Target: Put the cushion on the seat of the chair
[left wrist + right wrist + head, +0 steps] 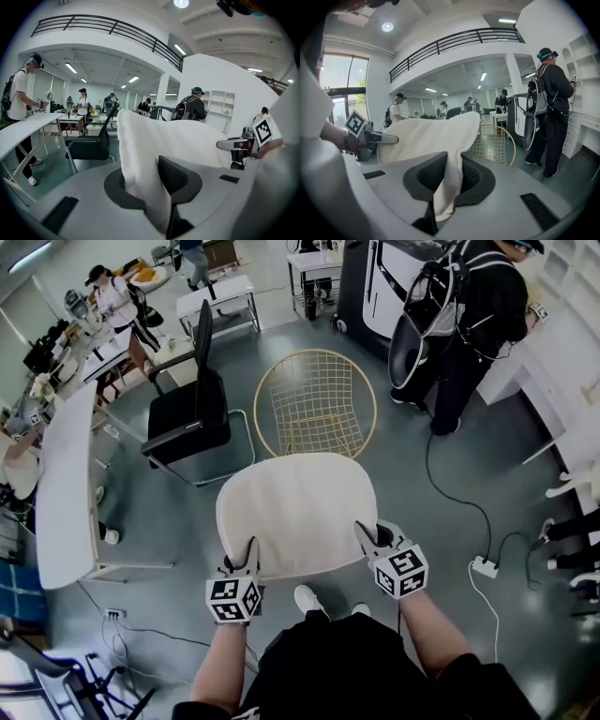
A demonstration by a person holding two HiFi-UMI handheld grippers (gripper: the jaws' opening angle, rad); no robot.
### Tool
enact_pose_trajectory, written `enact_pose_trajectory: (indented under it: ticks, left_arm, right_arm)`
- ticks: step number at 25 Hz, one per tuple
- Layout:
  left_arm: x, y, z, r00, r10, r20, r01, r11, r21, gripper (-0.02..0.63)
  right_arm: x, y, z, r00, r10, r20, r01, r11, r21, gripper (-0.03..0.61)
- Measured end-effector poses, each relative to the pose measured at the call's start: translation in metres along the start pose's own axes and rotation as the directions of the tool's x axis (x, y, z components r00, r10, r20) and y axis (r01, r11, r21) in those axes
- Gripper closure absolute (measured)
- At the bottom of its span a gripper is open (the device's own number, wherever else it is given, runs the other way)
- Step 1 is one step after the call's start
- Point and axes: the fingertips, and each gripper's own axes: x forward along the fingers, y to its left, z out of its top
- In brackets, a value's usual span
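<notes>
The chair (314, 404) is thin gold-coloured metal wire, faintly shiny. Near it, the cushion (295, 512) is matt cream cloth. Left of the chair, an office chair (187, 418) has matt black upholstery on smooth, slightly glossy grey floor (398, 488).

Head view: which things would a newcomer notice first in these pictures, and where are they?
The large cream cushion fills the centre, held at its near edge by the left gripper and the right gripper, both shut on it. Just beyond it stands the round gold wire chair, with a black office chair to its left.
</notes>
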Motion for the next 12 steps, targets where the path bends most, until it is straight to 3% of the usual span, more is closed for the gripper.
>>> enact_pose_trajectory:
  ticks: [12]
  left_arm:
    - [0.012,0.037,0.016,1.000,-0.029,0.009,0.029,0.999,0.019,0.515]
  right_arm:
    - [0.032,0.015,0.010,0.999,-0.033,0.011,0.033,0.999,0.011,0.523]
